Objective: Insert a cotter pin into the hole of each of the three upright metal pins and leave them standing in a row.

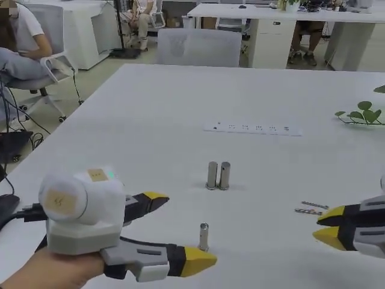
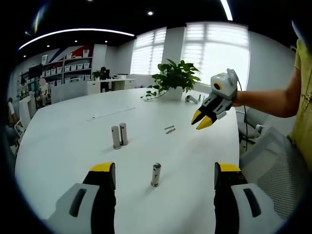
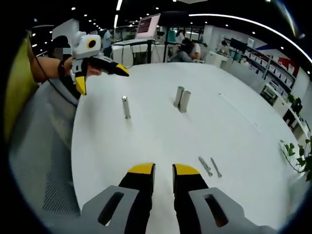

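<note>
A lone upright metal pin (image 1: 204, 236) (image 2: 155, 174) (image 3: 126, 107) stands near the table's front edge. My left gripper (image 1: 180, 232) (image 2: 165, 170) is open wide, and the pin stands just beyond the gap between its jaw tips. Farther back, a pair of upright pins (image 1: 218, 175) (image 2: 119, 136) (image 3: 182, 99) stand side by side, touching or nearly so. Two cotter pins (image 1: 310, 208) (image 2: 169, 129) (image 3: 209, 166) lie flat on the table to the right. My right gripper (image 1: 325, 227) (image 3: 164, 170) hovers just short of them, its jaws a narrow gap apart and holding nothing.
A white power strip (image 1: 252, 128) lies across the middle of the white table (image 1: 120, 138). A potted plant (image 1: 364, 114) sits at the right edge. A grey chair (image 1: 198, 47) stands at the far side, and people sit at desks behind.
</note>
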A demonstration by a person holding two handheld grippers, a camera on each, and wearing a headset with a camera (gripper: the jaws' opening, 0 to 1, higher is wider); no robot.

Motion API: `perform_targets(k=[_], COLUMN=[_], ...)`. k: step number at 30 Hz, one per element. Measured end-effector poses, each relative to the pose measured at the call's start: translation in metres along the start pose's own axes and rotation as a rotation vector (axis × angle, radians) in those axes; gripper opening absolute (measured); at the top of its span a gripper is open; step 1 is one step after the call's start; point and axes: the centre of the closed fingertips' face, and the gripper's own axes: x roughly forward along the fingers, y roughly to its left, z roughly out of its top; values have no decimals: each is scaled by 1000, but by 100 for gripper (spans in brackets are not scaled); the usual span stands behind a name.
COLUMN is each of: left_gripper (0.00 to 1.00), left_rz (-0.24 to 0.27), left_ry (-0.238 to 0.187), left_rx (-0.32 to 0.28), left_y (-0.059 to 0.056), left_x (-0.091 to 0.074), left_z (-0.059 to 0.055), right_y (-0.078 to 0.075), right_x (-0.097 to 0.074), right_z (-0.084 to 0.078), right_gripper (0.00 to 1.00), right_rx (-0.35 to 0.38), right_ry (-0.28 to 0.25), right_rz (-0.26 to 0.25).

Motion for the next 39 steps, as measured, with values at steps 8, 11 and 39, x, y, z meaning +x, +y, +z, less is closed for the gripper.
perform_targets(k=[8,11,39], left_gripper=[82,82,81], left_rz=[2,4,35], left_ry=[0,0,8], left_rx=[-3,-3,-29], left_y=[0,-1,10], left_x=[0,1,-4], left_z=[-1,0,-5], right_y=[-38,-48,-84], right_x=[-1,5,63], right_z=[-7,-9,-23], right_gripper=[13,13,10], right_rx=[-2,-13,-158], right_ry=[50,74,271], right_rz=[-41,-41,45])
